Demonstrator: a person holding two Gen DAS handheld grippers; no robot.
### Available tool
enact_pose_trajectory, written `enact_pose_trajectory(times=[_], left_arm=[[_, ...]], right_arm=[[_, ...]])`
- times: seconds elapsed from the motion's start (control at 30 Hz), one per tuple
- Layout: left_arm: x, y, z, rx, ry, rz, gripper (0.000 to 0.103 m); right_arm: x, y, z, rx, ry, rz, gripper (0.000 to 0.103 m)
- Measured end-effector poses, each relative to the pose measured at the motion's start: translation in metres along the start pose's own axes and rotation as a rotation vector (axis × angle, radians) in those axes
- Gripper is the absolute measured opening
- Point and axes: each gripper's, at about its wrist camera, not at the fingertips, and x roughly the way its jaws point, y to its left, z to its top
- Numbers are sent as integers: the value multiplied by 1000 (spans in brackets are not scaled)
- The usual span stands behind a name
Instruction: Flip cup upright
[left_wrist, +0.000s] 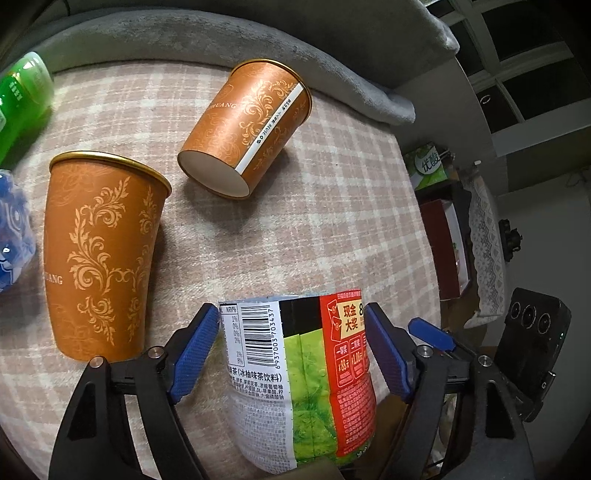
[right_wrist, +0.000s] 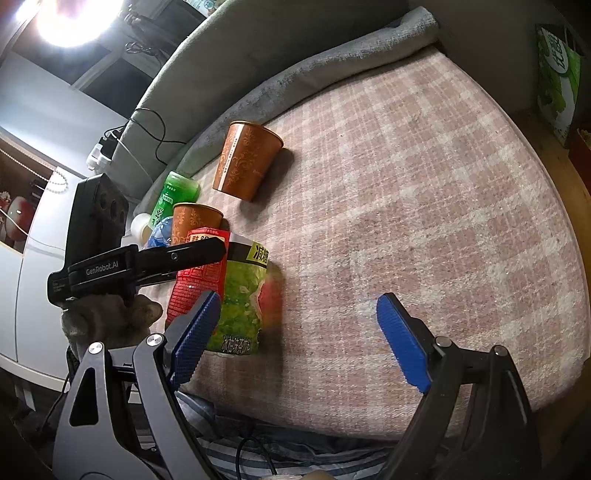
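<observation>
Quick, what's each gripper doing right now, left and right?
Left gripper: shut on the tea bottle, pads on either side of its label.
Right gripper: open, holding nothing, over the checkered blanket.

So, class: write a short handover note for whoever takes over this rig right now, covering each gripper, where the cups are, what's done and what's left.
Left gripper: shut on the tea bottle, its pads against the label.
Right gripper: open, empty, above the checked blanket.
Near cup: already upright.
Far cup: lying on its side, base towards the left camera.
Left to do: stand the far cup upright; the right gripper is free for it.
</observation>
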Motion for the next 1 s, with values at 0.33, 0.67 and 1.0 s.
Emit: enact_pose_trajectory(times=[0.33,0.67,1.0], left_arm=[[-12,-4,-8,26,-58,10,79],[-32,-30,-26,147,-233,59,74],[-31,-47,-39,236,-329,116,71]], right_arm=[[-1,0,1,0,-10,-6,89],[-1,4,2,-6,-19,-9,89],[-5,0,3,2,-38,-12,89]])
